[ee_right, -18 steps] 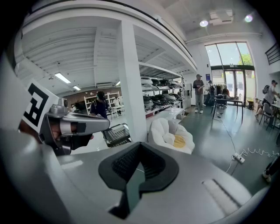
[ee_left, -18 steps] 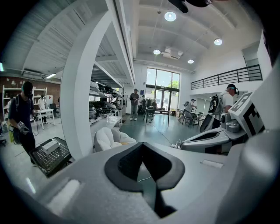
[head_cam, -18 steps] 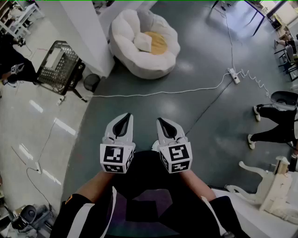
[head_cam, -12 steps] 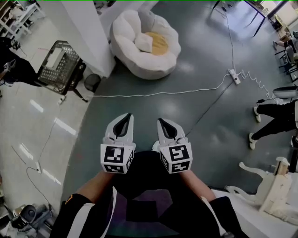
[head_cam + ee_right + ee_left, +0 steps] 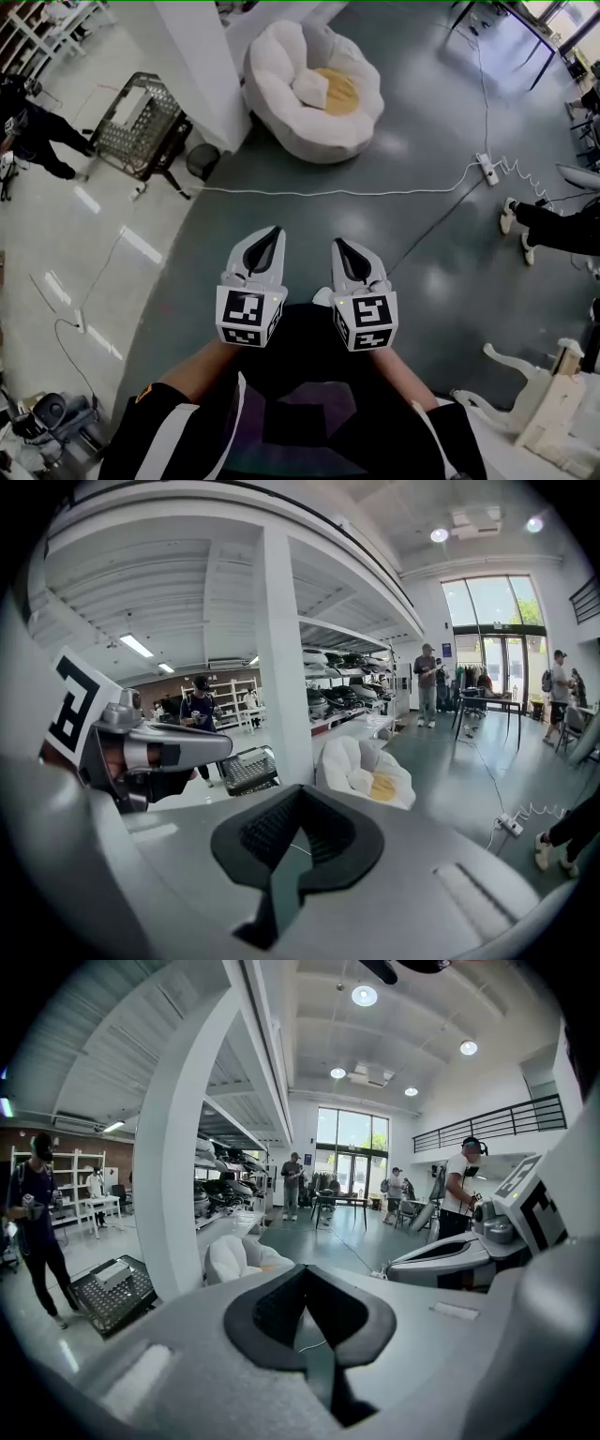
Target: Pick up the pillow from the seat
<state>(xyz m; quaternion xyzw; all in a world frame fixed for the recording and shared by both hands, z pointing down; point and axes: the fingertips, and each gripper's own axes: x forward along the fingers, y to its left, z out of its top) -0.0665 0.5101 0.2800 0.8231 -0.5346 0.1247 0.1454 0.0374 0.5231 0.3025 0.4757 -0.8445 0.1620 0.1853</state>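
Observation:
A small white pillow (image 5: 310, 89) lies in a round white padded seat (image 5: 281, 112) on the floor, beside the seat's yellow centre cushion (image 5: 341, 92). The seat stands far ahead of both grippers. My left gripper (image 5: 275, 231) and right gripper (image 5: 337, 243) are held side by side in front of me, both shut and empty. In the right gripper view the seat (image 5: 342, 757) with the pillow (image 5: 359, 780) shows beyond the shut right gripper (image 5: 300, 790). Past the shut left gripper (image 5: 305, 1270) in its own view, the seat (image 5: 234, 1258) is partly hidden and the pillow cannot be made out.
A white pillar (image 5: 192, 66) rises just left of the seat, with a black wire basket (image 5: 141, 114) beyond it. A white cable runs across the grey floor to a power strip (image 5: 488, 169). A person's legs (image 5: 553, 225) show at right, a white wooden frame (image 5: 544, 394) lower right.
The seat, the pillar and the basket have shifted right and slightly down in the head view. Both grippers stay shut side by side, a little lower in the view.

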